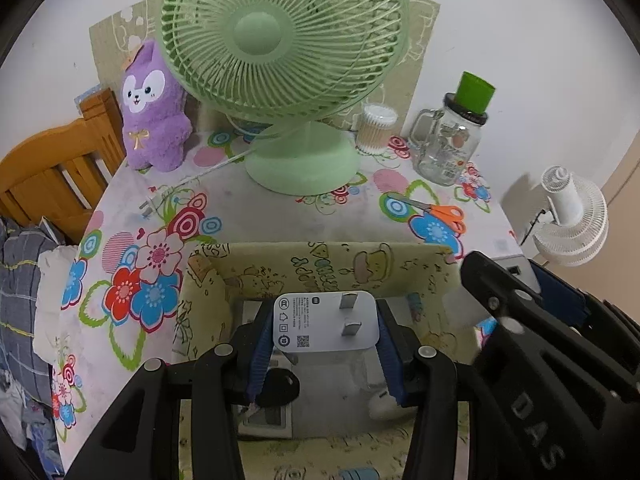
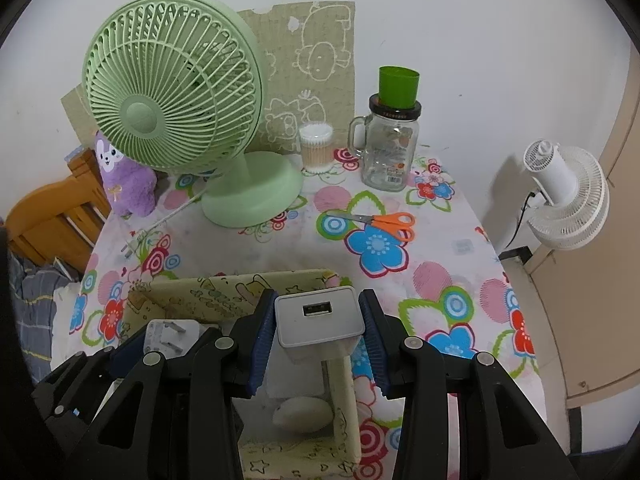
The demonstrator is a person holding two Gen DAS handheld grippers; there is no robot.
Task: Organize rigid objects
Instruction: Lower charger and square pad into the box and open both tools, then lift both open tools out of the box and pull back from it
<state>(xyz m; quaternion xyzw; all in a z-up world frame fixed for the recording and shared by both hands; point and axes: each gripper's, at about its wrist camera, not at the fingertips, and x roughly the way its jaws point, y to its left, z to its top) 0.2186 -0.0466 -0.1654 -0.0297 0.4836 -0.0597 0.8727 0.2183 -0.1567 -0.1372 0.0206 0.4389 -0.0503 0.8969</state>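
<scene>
The left claw [image 1: 326,344] and right claw [image 2: 318,340] are matt black plastic with ribbed blue pads [image 1: 258,354]. Each charger is smooth white plastic: one [image 1: 326,324] shows dull metal prongs, the other [image 2: 318,320] a metal-lined port. The box [image 1: 320,268] looks like printed fabric or paper, matt. The surface [image 2: 460,264] wears a glossy flowered cloth. The green fan [image 1: 280,36] is smooth plastic, the toy [image 1: 154,120] fuzzy plush, the jar [image 2: 386,156] clear glass, the scissors [image 2: 380,222] metal-bladed with orange plastic handles, the chair [image 1: 52,172] varnished wood.

Home bedroom: wooden bedframe [image 1: 60,168], plush toy [image 1: 154,114], floral tablecloth [image 1: 248,208].
</scene>
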